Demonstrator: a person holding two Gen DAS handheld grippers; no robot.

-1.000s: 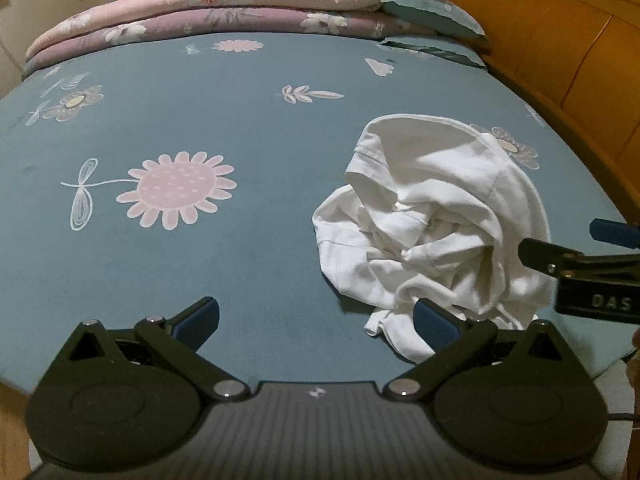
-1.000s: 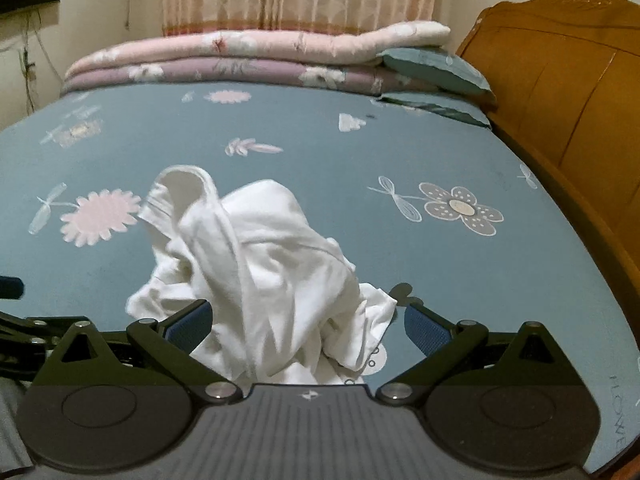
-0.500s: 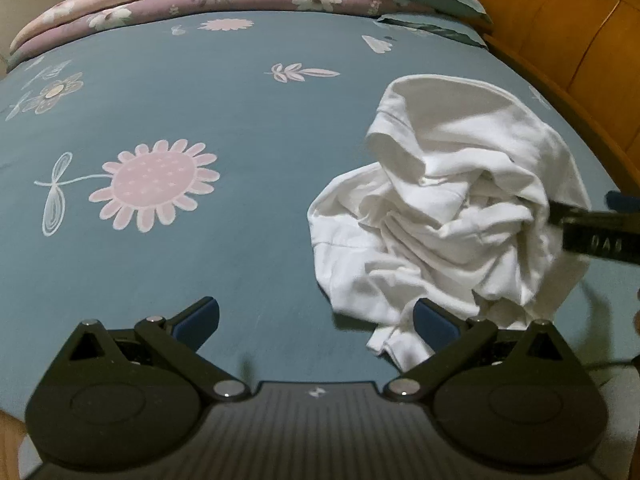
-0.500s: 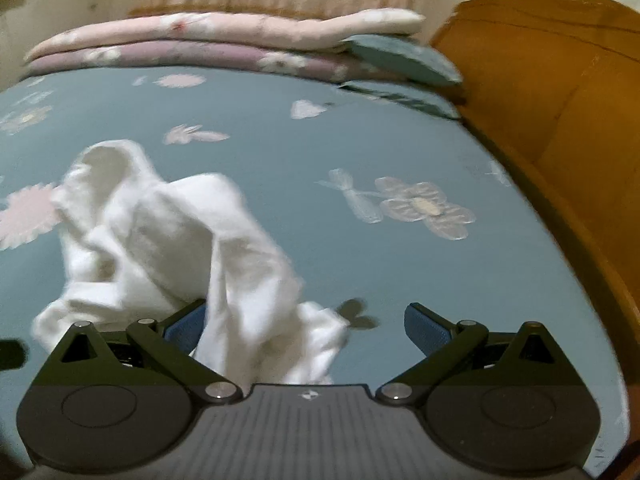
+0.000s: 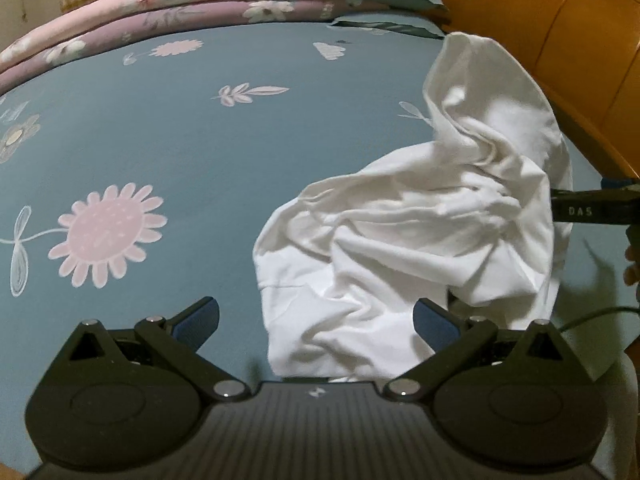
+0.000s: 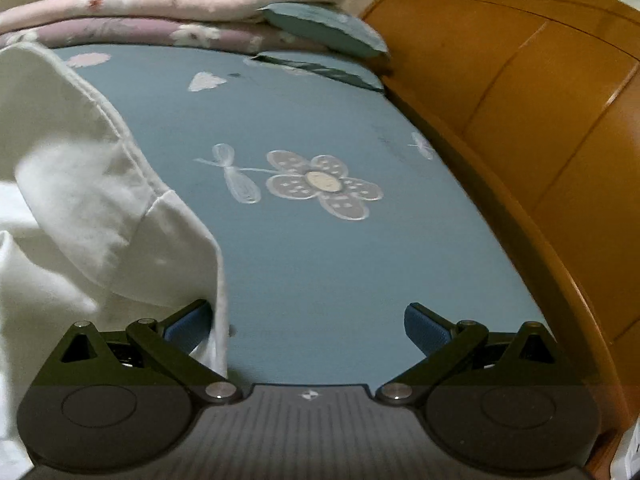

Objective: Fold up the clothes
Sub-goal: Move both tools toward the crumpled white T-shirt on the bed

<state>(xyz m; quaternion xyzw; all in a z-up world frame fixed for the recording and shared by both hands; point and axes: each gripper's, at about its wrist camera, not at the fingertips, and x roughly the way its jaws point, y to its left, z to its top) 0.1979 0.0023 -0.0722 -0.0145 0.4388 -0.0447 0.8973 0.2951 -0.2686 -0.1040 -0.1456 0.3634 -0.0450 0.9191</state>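
Note:
A crumpled white garment [image 5: 400,248] lies on the teal flowered bed sheet [image 5: 180,152], its right side raised into a peak. My left gripper [image 5: 316,320] is open just above the sheet, with the garment's near edge lying between its blue pads, closer to the right one. My right gripper [image 6: 306,326] is open too. White cloth [image 6: 92,200] drapes over its left finger [image 6: 188,324], and only bare sheet shows between the pads. In the left wrist view a black finger of the right gripper [image 5: 580,210] pokes into the garment's raised side.
Folded pink and purple quilts [image 5: 180,4] and teal pillows [image 6: 320,24] are stacked at the far end of the bed. A wooden headboard [image 6: 540,100] runs along the right side. A hand [image 5: 632,256] shows at the right edge.
The right gripper has swung right, carrying cloth up on its left finger, so the garment's right side has risen and spread. The left gripper has come closer to the garment's near edge.

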